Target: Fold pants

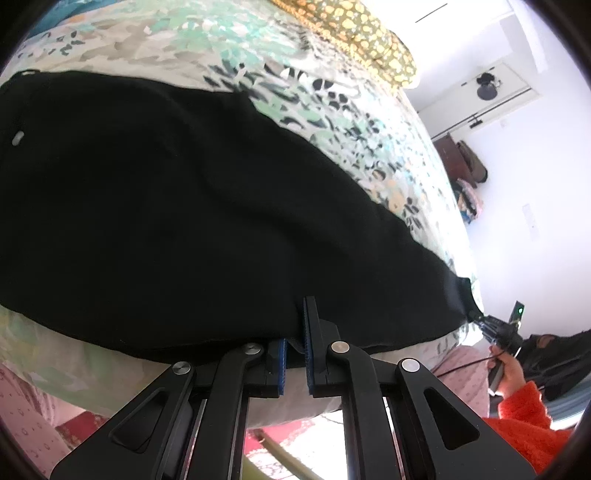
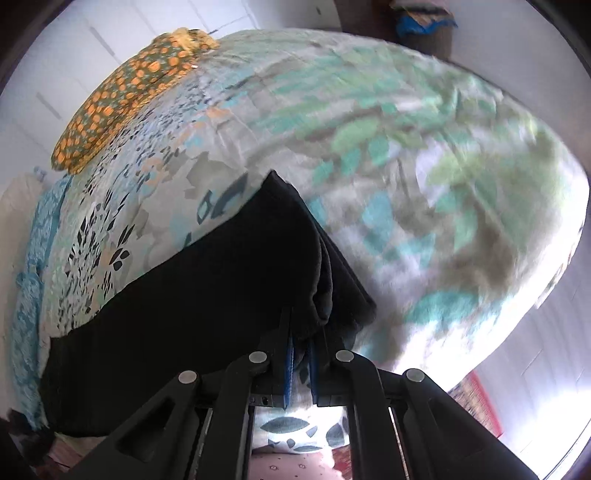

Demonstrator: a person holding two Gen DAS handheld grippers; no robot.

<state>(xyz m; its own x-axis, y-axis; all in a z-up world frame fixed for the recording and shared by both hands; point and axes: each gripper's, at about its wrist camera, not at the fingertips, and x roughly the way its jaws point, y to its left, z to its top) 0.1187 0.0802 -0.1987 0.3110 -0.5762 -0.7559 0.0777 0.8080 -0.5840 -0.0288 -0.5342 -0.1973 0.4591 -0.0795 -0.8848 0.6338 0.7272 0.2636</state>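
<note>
Bright daylight, blown-out walls, heavy fisheye bending, right view motion-blurred.

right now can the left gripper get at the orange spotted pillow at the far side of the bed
Probably not as things stand. The left gripper is shut on the near edge of the black pants, and the pillow lies across the floral bedspread, well beyond the pants. It would have to let go and move over first.

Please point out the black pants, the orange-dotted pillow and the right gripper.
black pants [image 1: 166, 221]: left wrist view, middle of the cloth.
orange-dotted pillow [image 2: 122, 92]: right wrist view, middle of its top.
right gripper [image 2: 300, 350]: right wrist view, between the fingertips.
</note>
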